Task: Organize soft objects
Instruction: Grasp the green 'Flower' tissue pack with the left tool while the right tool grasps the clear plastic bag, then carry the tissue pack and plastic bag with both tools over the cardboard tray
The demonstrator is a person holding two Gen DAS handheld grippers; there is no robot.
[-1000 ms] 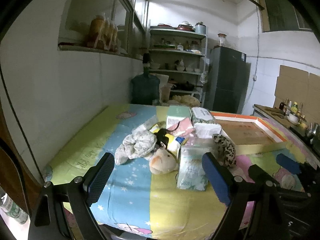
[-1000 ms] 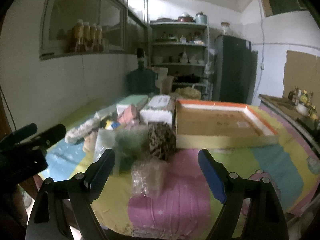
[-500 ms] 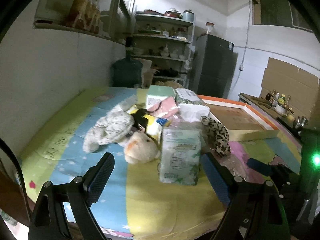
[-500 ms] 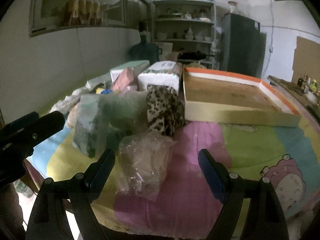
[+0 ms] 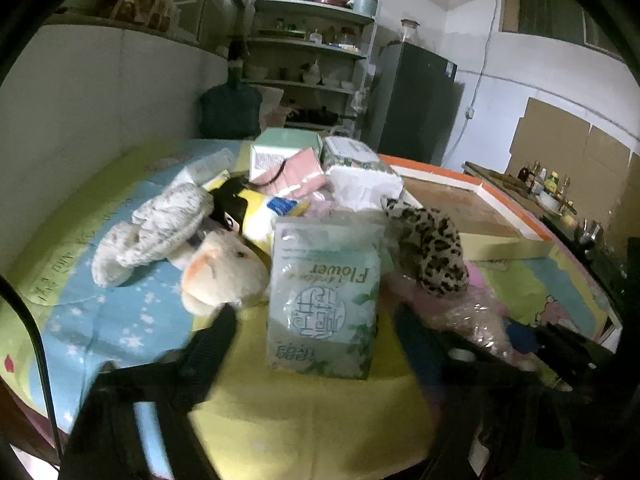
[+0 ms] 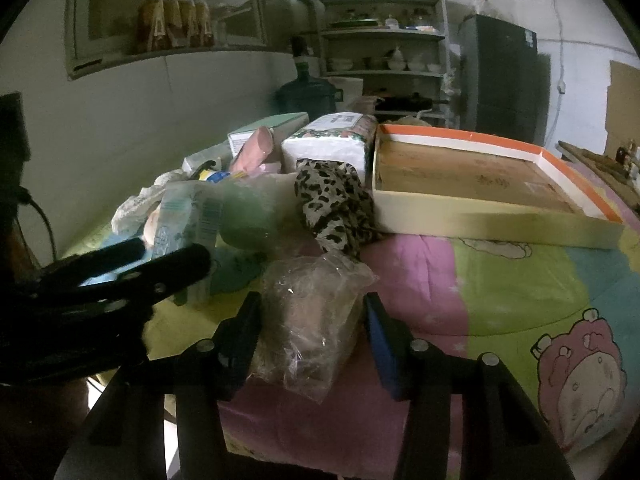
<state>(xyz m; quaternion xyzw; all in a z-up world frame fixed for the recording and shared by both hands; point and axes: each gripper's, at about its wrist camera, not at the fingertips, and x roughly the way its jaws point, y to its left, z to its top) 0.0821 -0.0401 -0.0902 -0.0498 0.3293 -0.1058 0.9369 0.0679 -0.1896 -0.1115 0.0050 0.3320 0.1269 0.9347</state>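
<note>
Left wrist view: the left gripper [image 5: 316,344] sits low in the frame, its blurred jaws half spread and just now closing; the green tissue pack [image 5: 324,296] stands upright at centre between the fingertips, though whether the pads press on it cannot be told; a cream plush toy [image 5: 224,276] lies just left of the pack, a knitted grey-white soft piece [image 5: 156,228] at centre left, a leopard-print plush [image 5: 432,252] at right of centre; a shallow orange-rimmed cardboard tray [image 5: 508,248] lies at right on the patterned bedspread [image 5: 300,412].

Right wrist view: the right gripper [image 6: 312,332] fills the lower centre, its jaws also just closing, partly drawn in; a crinkled clear plastic bag [image 6: 316,316] of something pale sits between them, the left finger against its side, the right finger [image 6: 380,340] at its edge with contact unclear; the leopard-print plush lies just above it; the tray takes the upper right; the left gripper's dark fingers [image 6: 132,272] reach in from the left beside the tissue pack.
</note>
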